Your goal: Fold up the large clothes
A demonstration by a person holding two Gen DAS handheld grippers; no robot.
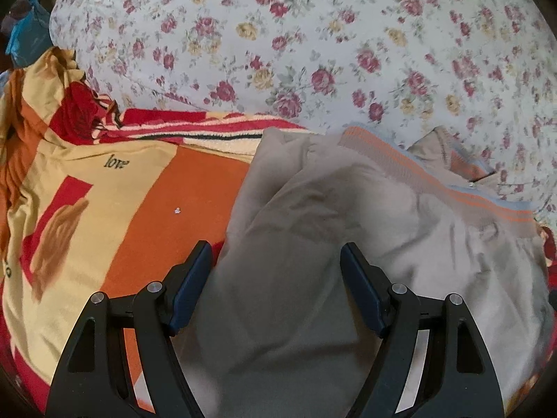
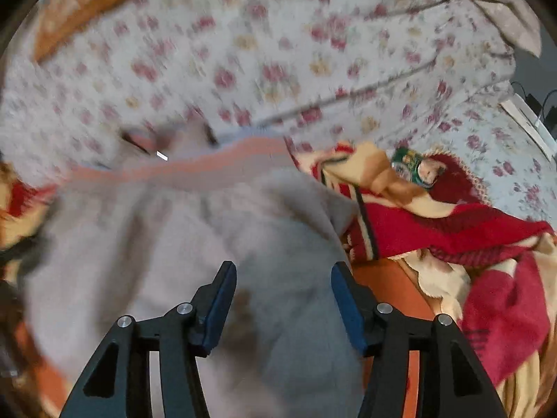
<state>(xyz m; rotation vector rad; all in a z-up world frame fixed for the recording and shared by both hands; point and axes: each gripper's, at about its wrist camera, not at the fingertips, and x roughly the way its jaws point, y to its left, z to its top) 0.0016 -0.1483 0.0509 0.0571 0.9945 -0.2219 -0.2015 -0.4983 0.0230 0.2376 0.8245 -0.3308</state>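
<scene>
A grey-beige jacket (image 1: 348, 216) lies crumpled on the bed. Its ribbed hem (image 1: 435, 177) has orange stripes and a pale blue edge, and a zipper end shows beside it. My left gripper (image 1: 275, 247) hangs just over the jacket's left part, jaws wide and open, the cloth lying below and between the fingers (image 1: 195, 278) without being pinched. The right wrist view is blurred: the same jacket (image 2: 195, 237) fills its middle, and my right gripper (image 2: 282, 266) is open above it, with its pads off the cloth.
An orange, yellow and red blanket (image 1: 115, 209) with the word "love" lies under and left of the jacket, on a floral sheet (image 1: 313, 52). A red knitted piece (image 2: 435, 233) and a green tin (image 2: 410, 167) sit to the right. An orange cushion (image 2: 90, 10) lies far back.
</scene>
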